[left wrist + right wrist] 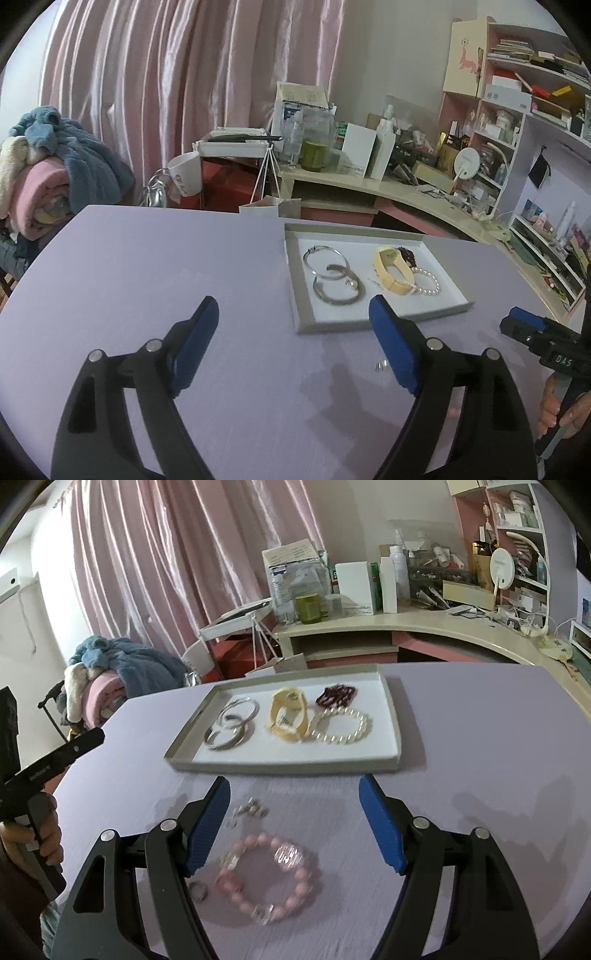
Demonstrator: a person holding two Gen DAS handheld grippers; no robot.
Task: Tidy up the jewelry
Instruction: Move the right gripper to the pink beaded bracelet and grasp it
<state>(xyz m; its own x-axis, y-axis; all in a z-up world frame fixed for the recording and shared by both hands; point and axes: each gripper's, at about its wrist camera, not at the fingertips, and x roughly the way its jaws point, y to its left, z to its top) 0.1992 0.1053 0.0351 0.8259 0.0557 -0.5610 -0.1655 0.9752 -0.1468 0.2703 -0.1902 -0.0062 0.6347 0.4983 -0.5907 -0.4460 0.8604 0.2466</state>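
Observation:
A grey tray (393, 716) with a white lining sits on the lilac table and holds two silver bangles (231, 723), a cream bracelet (286, 712), a dark red beaded piece (336, 696) and a pearl bracelet (341, 725). A pink bead bracelet (267, 878) lies on the table between the fingers of my open right gripper (293, 823). A small silver chain piece (249, 810) and a ring (197, 890) lie by it. My left gripper (293, 339) is open and empty, left of the tray (301, 291). A small silver ring (380, 365) lies by its right finger.
The right gripper shows at the edge of the left wrist view (543, 339). A cluttered desk (424, 624) and shelves (517, 110) stand behind the table. A pile of blankets (48, 173) is at the far left, before pink curtains (184, 74).

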